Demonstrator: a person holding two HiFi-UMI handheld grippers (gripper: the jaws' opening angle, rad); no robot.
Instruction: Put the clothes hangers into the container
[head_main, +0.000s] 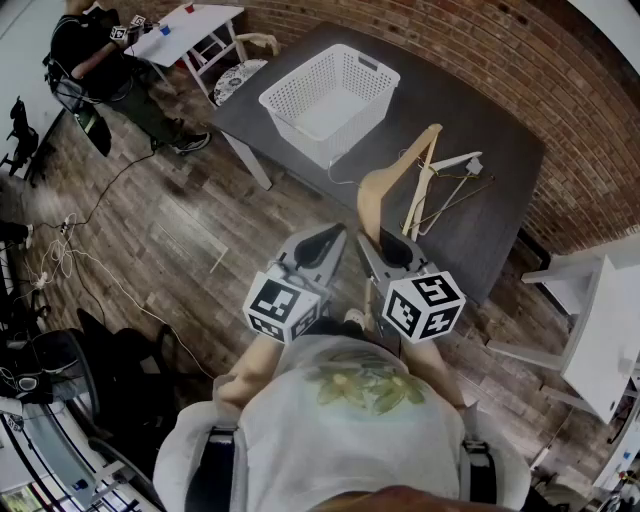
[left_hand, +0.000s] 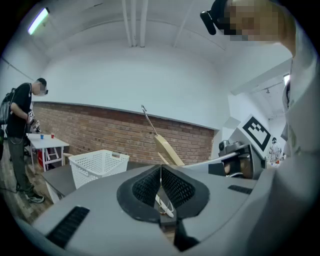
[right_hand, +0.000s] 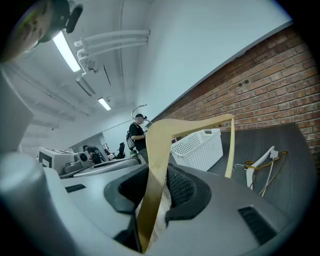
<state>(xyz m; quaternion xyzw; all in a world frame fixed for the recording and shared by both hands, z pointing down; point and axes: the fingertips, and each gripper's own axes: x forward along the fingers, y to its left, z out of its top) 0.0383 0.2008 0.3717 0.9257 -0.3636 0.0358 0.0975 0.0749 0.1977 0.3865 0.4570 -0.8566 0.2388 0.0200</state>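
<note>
My right gripper (head_main: 378, 243) (right_hand: 157, 182) is shut on a pale wooden hanger (head_main: 385, 180) (right_hand: 159, 145), pinching one of its arms. The hanger stands up over the near edge of the dark table (head_main: 490, 110), its metal hook toward the left. A white perforated basket (head_main: 328, 98) (right_hand: 198, 147) (left_hand: 97, 165) stands empty at the table's far left. Several more hangers, white and wire (head_main: 452, 185) (right_hand: 262, 162), lie on the table to the right of the held one. My left gripper (head_main: 322, 248) (left_hand: 161, 172) is shut on nothing, close beside the right one.
A brick wall runs behind the table. A person (head_main: 100, 55) (left_hand: 20, 130) works at a small white table (head_main: 195, 22) at the far left, with a chair (head_main: 238, 78) near it. White furniture (head_main: 600, 320) stands at the right. Cables lie on the wooden floor at the left.
</note>
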